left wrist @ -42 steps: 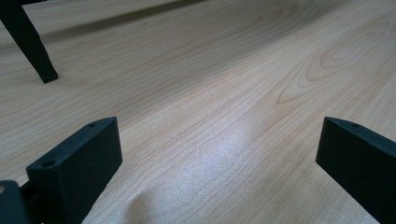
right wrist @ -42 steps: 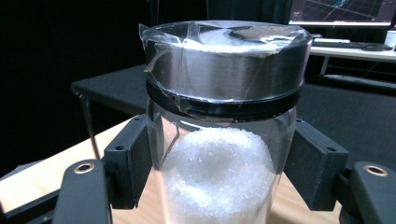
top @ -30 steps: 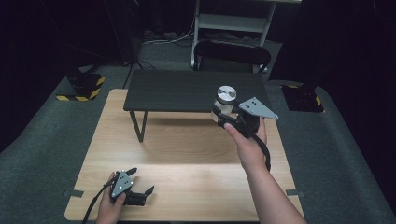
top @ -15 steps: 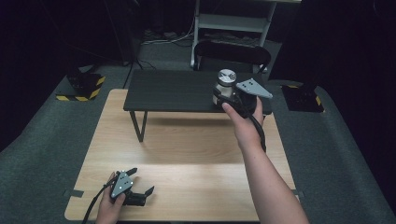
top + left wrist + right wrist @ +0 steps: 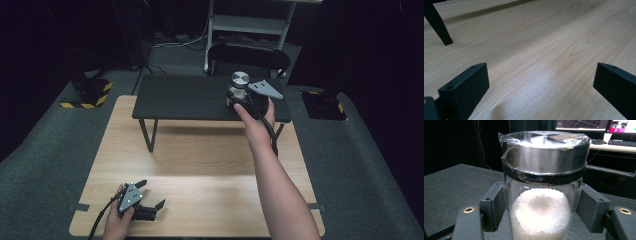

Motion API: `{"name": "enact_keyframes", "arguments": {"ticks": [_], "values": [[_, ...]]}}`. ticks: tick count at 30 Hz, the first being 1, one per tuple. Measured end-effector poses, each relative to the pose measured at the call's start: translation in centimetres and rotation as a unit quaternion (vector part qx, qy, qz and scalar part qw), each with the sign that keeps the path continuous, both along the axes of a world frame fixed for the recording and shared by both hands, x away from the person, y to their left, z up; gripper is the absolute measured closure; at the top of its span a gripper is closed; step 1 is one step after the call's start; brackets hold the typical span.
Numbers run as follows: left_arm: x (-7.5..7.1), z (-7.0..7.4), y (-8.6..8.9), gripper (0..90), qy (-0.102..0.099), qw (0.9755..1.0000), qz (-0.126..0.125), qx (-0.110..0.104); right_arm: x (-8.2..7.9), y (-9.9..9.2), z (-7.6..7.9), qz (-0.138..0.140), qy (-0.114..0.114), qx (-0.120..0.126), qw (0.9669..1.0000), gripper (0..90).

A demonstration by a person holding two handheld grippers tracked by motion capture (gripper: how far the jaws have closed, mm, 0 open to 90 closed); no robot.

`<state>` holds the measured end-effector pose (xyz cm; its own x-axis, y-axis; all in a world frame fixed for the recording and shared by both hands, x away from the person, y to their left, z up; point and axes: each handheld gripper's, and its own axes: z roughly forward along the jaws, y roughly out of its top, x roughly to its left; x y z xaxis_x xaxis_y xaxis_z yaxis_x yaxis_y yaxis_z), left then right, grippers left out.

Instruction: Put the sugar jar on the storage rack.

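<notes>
Right gripper point(image 5: 239, 97) carried one jar point(image 5: 541, 195) farther over shelf point(image 5: 190, 97), jaws pinching; left gripper point(image 5: 150, 195) jaws spread.

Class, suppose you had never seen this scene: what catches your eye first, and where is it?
First, the jar of white grains with a taped silver lid, clamped in the right tool over the right end of the black shelf. Next, the left tool, jaws wide open, low on the pale wooden table near its front left corner.
</notes>
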<state>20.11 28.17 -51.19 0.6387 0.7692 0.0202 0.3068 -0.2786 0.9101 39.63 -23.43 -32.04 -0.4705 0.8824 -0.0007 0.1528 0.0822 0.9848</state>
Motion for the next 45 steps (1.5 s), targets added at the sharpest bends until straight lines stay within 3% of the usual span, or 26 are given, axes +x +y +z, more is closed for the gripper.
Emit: {"name": "enact_keyframes", "arguments": {"ticks": [29,34,35,36,45], "values": [[0.0,0.0,0.0,0.5,-0.001,1.0,-0.001,0.0,0.6,0.1,-1.8,-0.001,-0.019,0.011,0.9998,30.6],[0.0,0.0,0.0,0.5,0.0,1.0,-0.001,0.0,0.4,0.1,-2.0,-0.002,-0.028,0.019,0.9994,12.3],[0.0,0.0,0.0,0.5,0.0,1.0,-0.001,0.0,0.4,0.1,-2.0,-0.002,-0.028,0.019,0.9994,12.3],[0.0,0.0,0.0,0.5,0.0,1.0,-0.001,0.0,0.2,0.2,-2.0,-0.003,-0.032,0.017,0.9994,3.4],[0.0,0.0,0.0,0.5,-0.002,1.0,-0.002,0.002,-1.6,-0.4,-1.5,0.016,-0.051,0.01,0.9985,0.3]]}}
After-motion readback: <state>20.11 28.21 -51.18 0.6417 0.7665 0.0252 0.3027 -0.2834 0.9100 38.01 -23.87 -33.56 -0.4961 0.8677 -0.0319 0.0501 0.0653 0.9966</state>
